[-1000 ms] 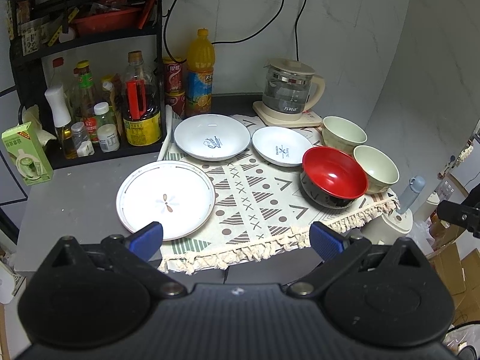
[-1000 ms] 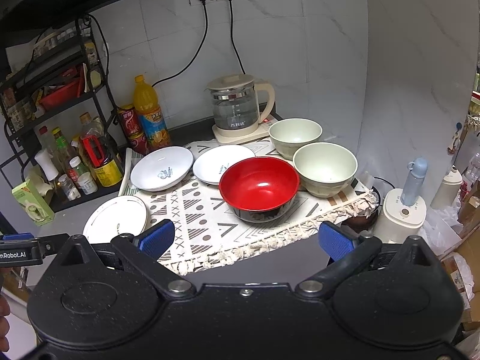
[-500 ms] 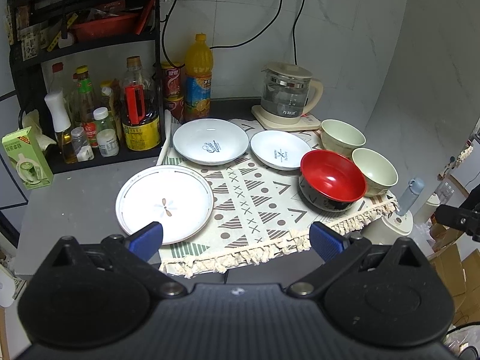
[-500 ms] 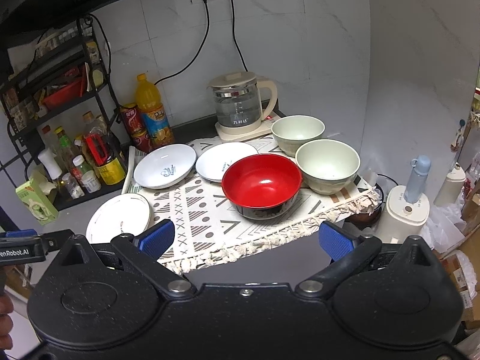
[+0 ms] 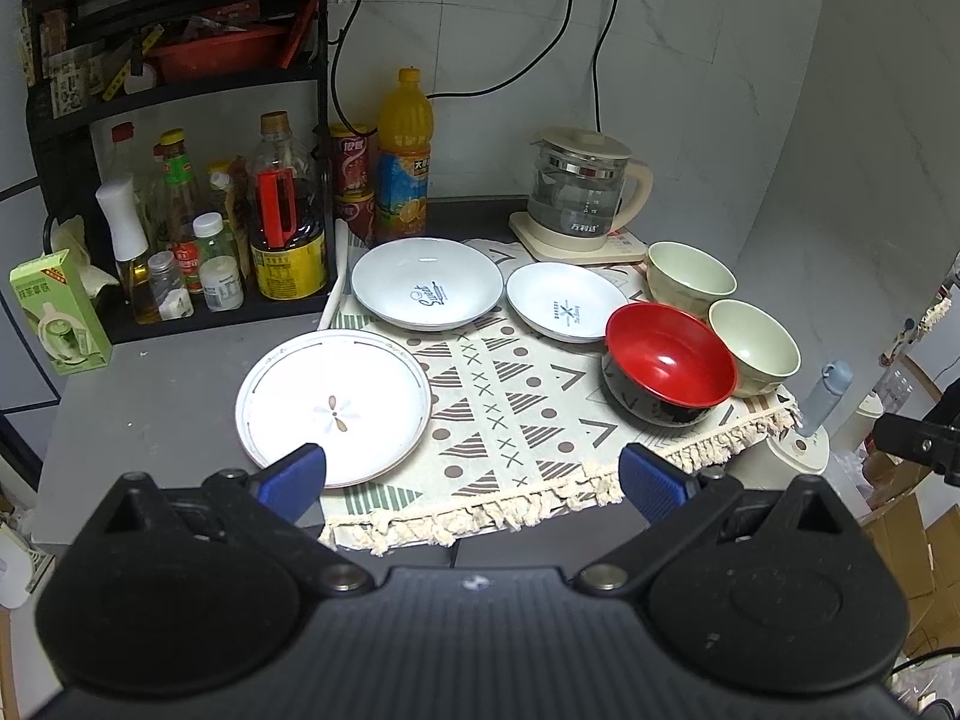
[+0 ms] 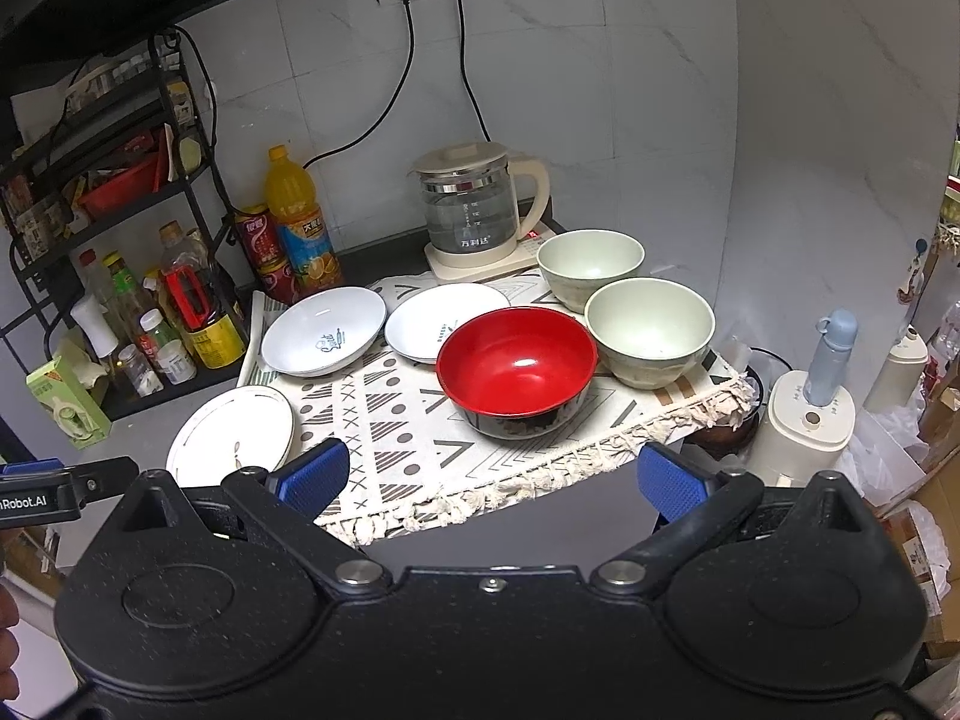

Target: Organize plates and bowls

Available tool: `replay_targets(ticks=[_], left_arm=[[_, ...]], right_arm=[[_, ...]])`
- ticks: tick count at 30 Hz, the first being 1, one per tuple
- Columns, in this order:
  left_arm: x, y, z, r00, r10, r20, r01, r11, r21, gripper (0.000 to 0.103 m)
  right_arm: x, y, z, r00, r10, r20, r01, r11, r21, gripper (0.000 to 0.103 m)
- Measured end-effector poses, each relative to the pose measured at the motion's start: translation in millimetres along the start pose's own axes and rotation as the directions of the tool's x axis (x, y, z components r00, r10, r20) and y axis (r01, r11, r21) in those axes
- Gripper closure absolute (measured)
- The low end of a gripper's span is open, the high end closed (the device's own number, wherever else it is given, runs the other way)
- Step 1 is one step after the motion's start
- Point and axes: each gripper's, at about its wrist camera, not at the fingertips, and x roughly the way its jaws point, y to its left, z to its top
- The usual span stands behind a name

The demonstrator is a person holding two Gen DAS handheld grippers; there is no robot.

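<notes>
Jaws: left gripper [image 5: 471,474] and right gripper [image 6: 489,474] both wide, empty.
Glossy red bowl [image 6: 516,369]: rigid, slick, probably light; pinch its rim.

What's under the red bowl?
The red bowl sits on the patterned cloth, beside a pale green bowl. The cloth directly under its base is covered; nothing else shows beneath.
</notes>
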Motion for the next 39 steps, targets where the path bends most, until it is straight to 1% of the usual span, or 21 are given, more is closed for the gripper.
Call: replay_targets(ticks=[16,23,28,32,39], left_arm=[[5,-7,0,1.0,0.011,-0.004,-0.011,1.0,-0.008,0.0],[14,-17,11,1.0,0.016,-0.011,-0.016,1.0,-0.011,0.0],[28,-27,21,1.0,0.009,-0.022,-0.009,1.0,0.002,0.0],[43,-34,29,0.999,-0.012,-0.035,0.012,1.0,0.013,0.0],[76,-44,51,0.999,-0.036,-0.027,0.037,0.999,0.034,0.0]], right_arm=[[4,-12,4,1.0,0.012,0.005,-0.012,1.0,-0.007,0.0],[10,-26,9,1.0,0.007,-0.002,-0.007,1.0,0.016,0.0],[17,-34,13,1.0,-0.006,0.001,0.006,1.0,0.02,0.0],[29,-39,18,1.0,-0.009,-0.004,0.009,1.0,0.028,0.0],[56,-43,33,0.999,-0.033,0.004,0.033,0.998,0.046,0.0]])
